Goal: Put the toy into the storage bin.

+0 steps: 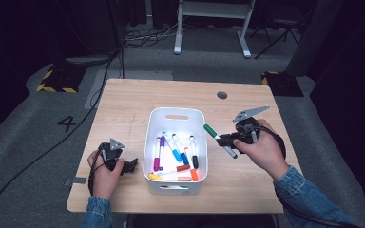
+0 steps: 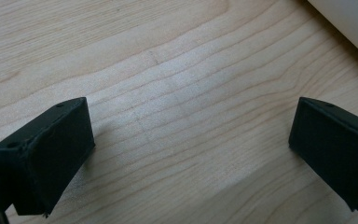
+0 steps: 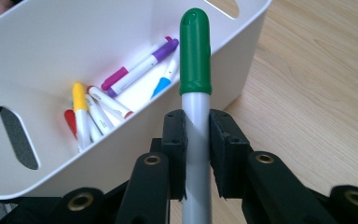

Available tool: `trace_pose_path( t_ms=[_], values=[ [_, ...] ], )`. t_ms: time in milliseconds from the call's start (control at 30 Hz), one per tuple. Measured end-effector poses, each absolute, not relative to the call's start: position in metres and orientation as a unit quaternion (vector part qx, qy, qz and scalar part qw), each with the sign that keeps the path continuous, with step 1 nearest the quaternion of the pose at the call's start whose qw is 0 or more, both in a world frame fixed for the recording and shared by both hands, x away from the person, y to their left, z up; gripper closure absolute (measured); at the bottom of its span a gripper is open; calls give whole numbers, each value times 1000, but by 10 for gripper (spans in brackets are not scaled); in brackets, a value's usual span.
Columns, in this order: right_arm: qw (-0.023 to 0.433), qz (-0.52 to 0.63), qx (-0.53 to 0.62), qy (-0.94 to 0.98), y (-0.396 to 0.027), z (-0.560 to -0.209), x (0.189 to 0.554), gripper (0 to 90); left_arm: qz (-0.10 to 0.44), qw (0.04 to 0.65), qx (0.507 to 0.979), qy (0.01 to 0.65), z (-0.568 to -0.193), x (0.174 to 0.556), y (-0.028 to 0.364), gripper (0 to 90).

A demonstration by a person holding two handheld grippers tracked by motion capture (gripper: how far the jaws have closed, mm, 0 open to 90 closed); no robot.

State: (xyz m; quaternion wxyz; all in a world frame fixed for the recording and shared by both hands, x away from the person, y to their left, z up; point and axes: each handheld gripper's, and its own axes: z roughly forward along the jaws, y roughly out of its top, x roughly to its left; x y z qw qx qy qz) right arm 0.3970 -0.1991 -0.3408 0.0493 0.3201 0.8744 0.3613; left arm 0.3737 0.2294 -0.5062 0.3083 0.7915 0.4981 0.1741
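- Holding a green-capped marker with a pale grey barrel (image 3: 195, 70), the right gripper (image 1: 229, 139) has its jaws clamped on the barrel, just beside the right rim of the white plastic bin (image 1: 153, 142) and clear of the light wooden surface (image 1: 123, 104).
- Judging by the bin, most of the work looks done: purple, blue, black, orange, red and yellow markers (image 1: 176, 156) already lie inside it, and no loose marker shows elsewhere on the wood.
- Left to do, apparently: carry the green one over the rim and let go.
- The left gripper (image 1: 123, 165) rests beside the bin's left wall, jaws wide apart with nothing between them.
- Print on the barrels is too small to read; a "4" (image 1: 66, 123) is marked on the floor.
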Motion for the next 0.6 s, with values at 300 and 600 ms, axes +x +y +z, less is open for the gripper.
trace_pose_path(
  t_ms=[300, 600],
  values=[
    [34, 374, 293, 879, -176, -327, 382, 772, 173, 308, 792, 498, -506, 374, 230, 0],
    [24, 383, 255, 887, -149, -319, 372, 773, 175, 308, 792, 498, -506, 374, 230, 0]
  ],
)
